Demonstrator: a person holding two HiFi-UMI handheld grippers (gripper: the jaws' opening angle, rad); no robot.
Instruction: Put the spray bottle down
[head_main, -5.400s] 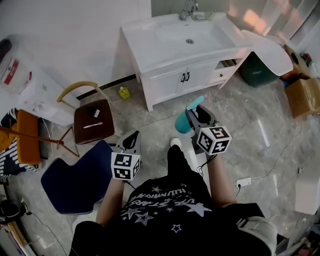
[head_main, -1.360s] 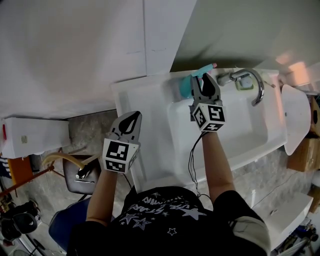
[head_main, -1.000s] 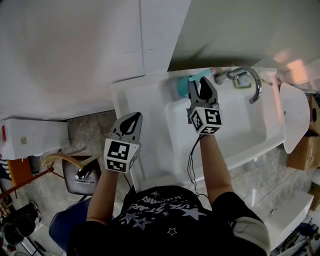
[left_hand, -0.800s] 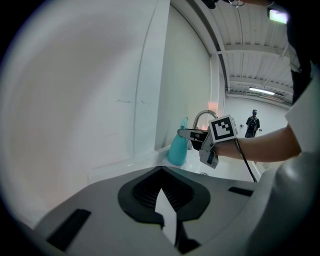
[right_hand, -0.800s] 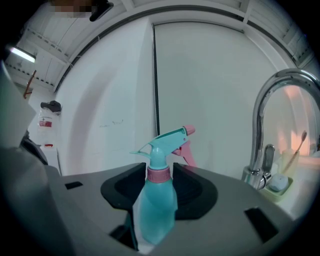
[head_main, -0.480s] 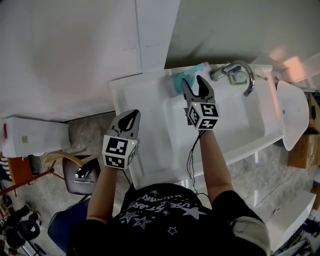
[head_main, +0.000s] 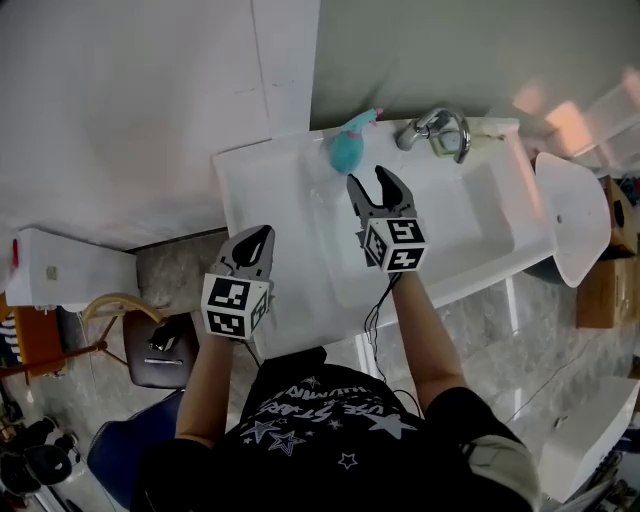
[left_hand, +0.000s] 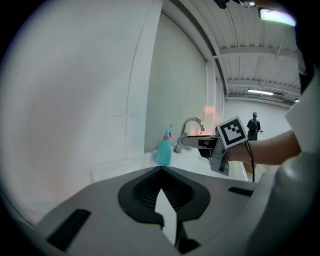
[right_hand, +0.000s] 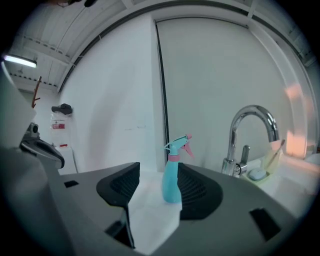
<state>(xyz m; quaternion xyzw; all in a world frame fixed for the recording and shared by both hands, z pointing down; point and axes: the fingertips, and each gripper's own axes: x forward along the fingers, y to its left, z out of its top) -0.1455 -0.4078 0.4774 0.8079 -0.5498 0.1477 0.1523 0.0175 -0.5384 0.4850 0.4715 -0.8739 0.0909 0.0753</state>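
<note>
- The left gripper (head_main: 260, 235) hangs near the sink's (head_main: 262, 215) front left corner, its jaws pressed together on nothing.
- The spray bottle (head_main: 347, 147) is foreshortened from above, so its foot is hard to make out. It seems to stand upright on the back ledge, left of the faucet (head_main: 437, 128).
- The right gripper (head_main: 368, 180) gapes wide and empty, with the bottle just beyond its tips.
- A second ago those jaws clasped the bottle; they have just been opening and have drawn back.

White sink counter (head_main: 247, 200) bears an upright teal spray bottle (head_main: 347, 150) near the faucet (head_main: 437, 128).
</note>
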